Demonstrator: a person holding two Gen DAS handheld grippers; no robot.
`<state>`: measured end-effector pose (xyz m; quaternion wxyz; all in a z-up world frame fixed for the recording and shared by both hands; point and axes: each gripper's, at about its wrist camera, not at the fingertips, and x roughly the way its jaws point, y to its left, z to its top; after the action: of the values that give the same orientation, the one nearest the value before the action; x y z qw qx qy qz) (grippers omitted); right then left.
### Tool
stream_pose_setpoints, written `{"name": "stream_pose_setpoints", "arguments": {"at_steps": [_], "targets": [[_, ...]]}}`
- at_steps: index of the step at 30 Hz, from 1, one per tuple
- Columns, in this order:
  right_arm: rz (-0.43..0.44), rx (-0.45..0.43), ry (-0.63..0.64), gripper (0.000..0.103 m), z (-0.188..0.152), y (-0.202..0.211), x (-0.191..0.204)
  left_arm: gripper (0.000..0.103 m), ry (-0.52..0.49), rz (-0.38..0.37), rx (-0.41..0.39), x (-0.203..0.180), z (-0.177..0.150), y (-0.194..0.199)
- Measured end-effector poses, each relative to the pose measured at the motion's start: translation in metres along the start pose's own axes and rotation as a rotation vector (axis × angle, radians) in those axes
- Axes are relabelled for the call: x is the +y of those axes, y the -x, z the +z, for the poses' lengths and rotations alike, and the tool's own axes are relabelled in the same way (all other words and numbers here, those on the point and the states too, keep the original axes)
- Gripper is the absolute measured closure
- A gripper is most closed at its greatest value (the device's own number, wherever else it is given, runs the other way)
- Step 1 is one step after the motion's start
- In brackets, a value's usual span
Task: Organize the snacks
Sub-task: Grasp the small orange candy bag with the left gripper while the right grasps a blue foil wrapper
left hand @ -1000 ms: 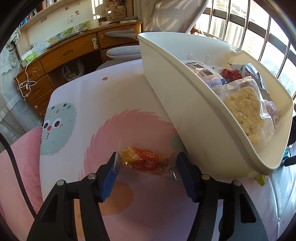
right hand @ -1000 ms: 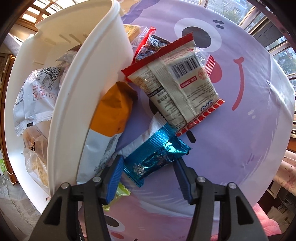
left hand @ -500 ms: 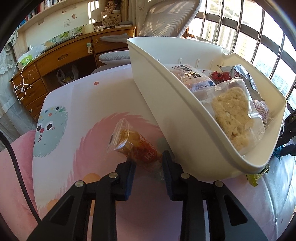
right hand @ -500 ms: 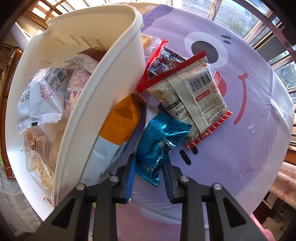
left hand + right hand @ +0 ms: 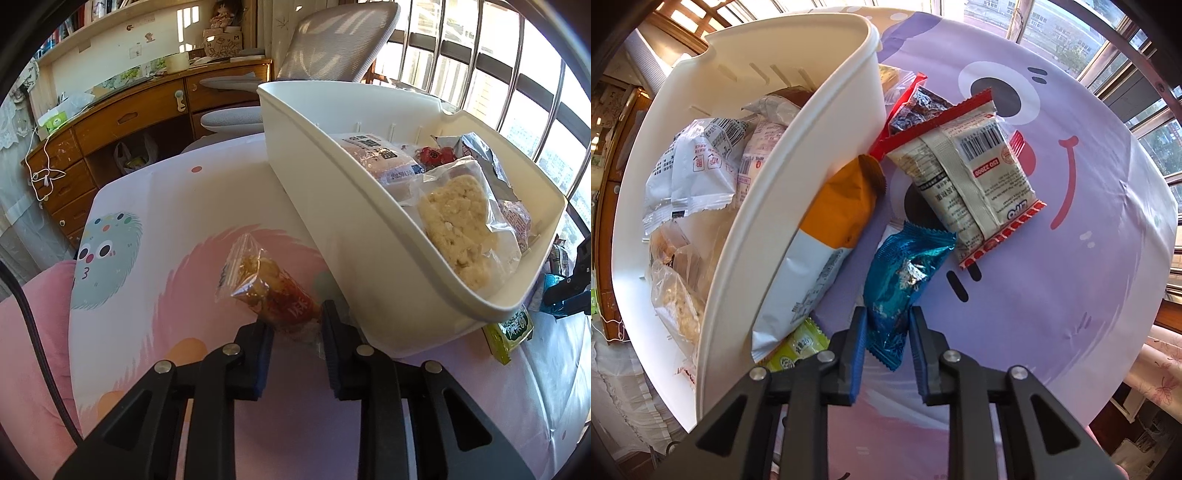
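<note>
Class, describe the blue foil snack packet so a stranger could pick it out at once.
Start at the big white basket. Beside its outer wall lies a heap of snacks on the purple cloth. The blue packet is nearest the camera, pinched in the right gripper: the only shiny blue wrapper there.

It was a home, most likely a bedroom or study. Far beyond the jaws in the left wrist view stood a wooden desk with drawers, a white cable draped over its corner, and a shelf of books and knick-knacks above it. A grey mesh office chair stood farther off, beside a railed window. Right beneath the jaws lay a cartoon-printed cloth with smiling monster faces, and to their left a pink cushion. Outside the window, beyond the jaws in the right wrist view, were other buildings.
</note>
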<state>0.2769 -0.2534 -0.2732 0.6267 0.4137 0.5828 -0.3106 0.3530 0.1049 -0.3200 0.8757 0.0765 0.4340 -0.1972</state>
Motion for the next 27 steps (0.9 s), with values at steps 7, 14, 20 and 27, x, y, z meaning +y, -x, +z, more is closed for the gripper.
{"name": "stream_pose_setpoints", "arguments": {"at_steps": [7,14,20,27], "targets": [[-0.006,0.012,0.085,0.081,-0.033,0.005,0.011,0.08,0.023,0.018,0.03,0.008,-0.009,0.018],[0.001,0.008,0.212,0.082,-0.077,0.012,0.015,0.08,0.048,0.024,0.038,0.01,-0.02,0.047],[0.031,0.013,0.313,0.082,-0.119,0.019,0.016,0.08,0.059,0.022,0.022,0.003,-0.025,0.079],[0.122,0.058,0.464,0.081,-0.167,0.026,0.022,0.08,0.067,0.018,0.015,-0.018,-0.028,0.113]]}}
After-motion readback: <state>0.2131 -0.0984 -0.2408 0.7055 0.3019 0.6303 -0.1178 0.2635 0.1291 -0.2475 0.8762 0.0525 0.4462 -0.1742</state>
